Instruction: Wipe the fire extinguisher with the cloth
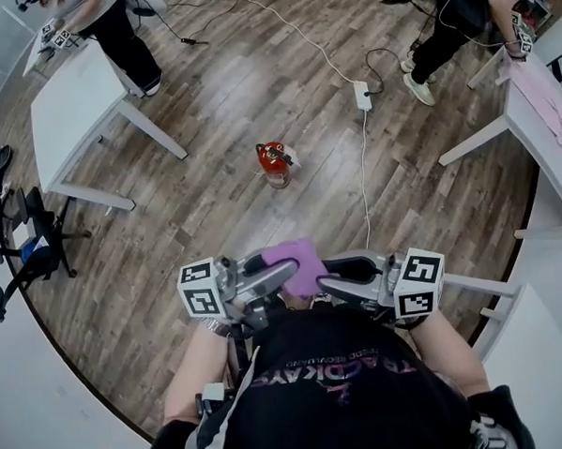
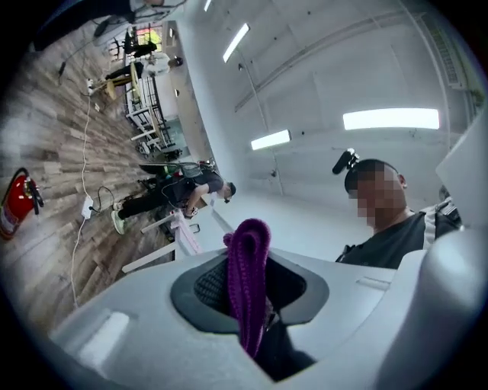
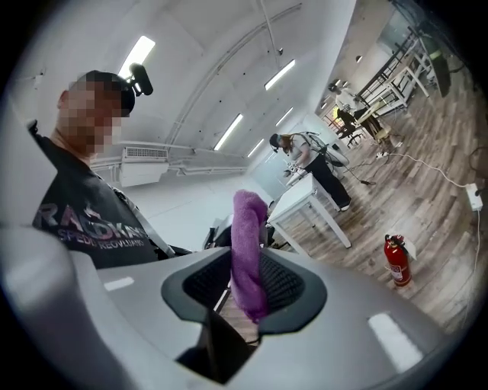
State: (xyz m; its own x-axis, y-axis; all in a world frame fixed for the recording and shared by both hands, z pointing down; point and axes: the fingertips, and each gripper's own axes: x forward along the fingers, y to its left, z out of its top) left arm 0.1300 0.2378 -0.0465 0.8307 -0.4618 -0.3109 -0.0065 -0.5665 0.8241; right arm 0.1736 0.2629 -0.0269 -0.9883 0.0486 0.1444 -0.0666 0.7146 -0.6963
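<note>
Left gripper clamped on cloth; right gripper jaws apart around it. Best practice: keep the left grip firm, leaving a broad fold free for the extinguisher.

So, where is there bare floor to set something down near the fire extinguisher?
Bare planks between the white table and the fire extinguisher, and on its near side. Crowded to its right: cable, power strip.

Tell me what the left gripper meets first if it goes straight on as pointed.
Apart from the purple terry cloth clamped in its own jaws, the left gripper would probably meet the right gripper, which faces it in the head view.
</note>
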